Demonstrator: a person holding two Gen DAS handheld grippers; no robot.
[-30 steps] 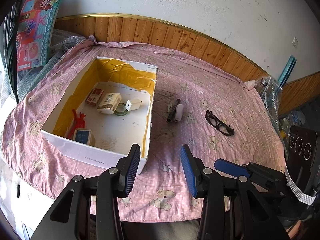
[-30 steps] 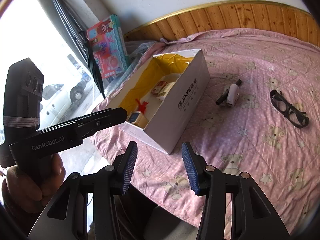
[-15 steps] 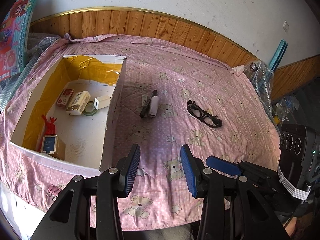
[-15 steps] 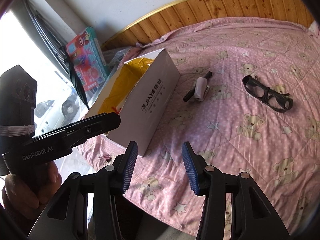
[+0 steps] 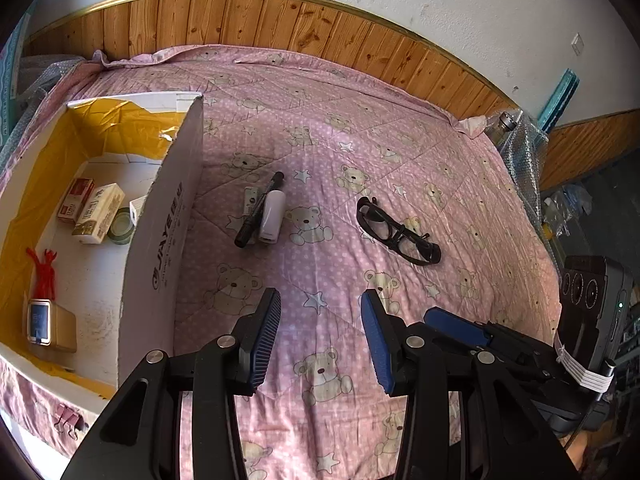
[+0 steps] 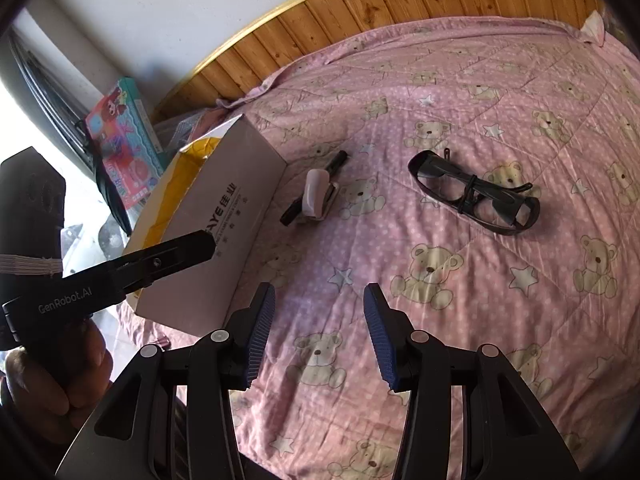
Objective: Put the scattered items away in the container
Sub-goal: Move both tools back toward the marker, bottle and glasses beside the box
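Both the left tongs [image 5: 320, 336] and the right tongs [image 6: 319, 332] stand wide and empty at the bottom centre of their frames, above the pink bear-print quilt [image 5: 340, 184]. The white cardboard box with yellow lining [image 5: 160, 216] sits at the left. Just right of it lie a black marker pen [image 5: 258, 210] touching a small white oblong device [image 5: 273, 216], and black-framed glasses [image 5: 396, 232] further right.

Both grippers — left [image 5: 320, 336], right [image 6: 319, 334] — gape, empty.
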